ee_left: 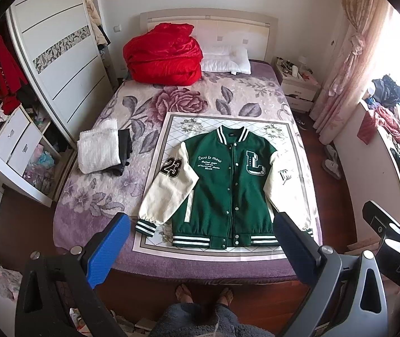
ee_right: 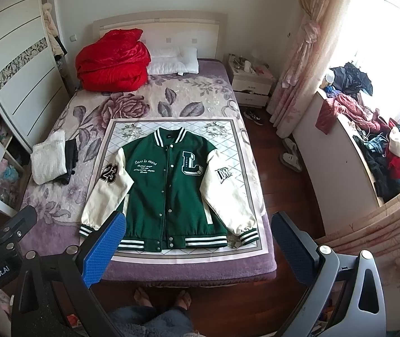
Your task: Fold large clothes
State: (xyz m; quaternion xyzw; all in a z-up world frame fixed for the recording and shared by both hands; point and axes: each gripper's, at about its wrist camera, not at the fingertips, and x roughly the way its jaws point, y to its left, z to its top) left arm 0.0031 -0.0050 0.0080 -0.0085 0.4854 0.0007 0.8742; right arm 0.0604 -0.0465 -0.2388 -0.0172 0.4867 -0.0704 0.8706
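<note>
The fingers [ee_left: 107, 250] of the left gripper [ee_left: 202, 250] and of the right gripper [ee_right: 200, 247] gaped wide, holding nothing, above the bed [ee_left: 93, 205]. The jacket [ee_left: 222, 188] lay flat, buttoned, on a cloth [ee_left: 171, 123]. Each sleeve wanted folding inward first. The folded clothes [ee_left: 98, 148] beside it lay clear.

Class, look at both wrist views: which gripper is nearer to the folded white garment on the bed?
Left. The left gripper hangs over the bed's foot, on the same side as the white garment. The right gripper sits further toward the window side, with the jacket between.
</note>
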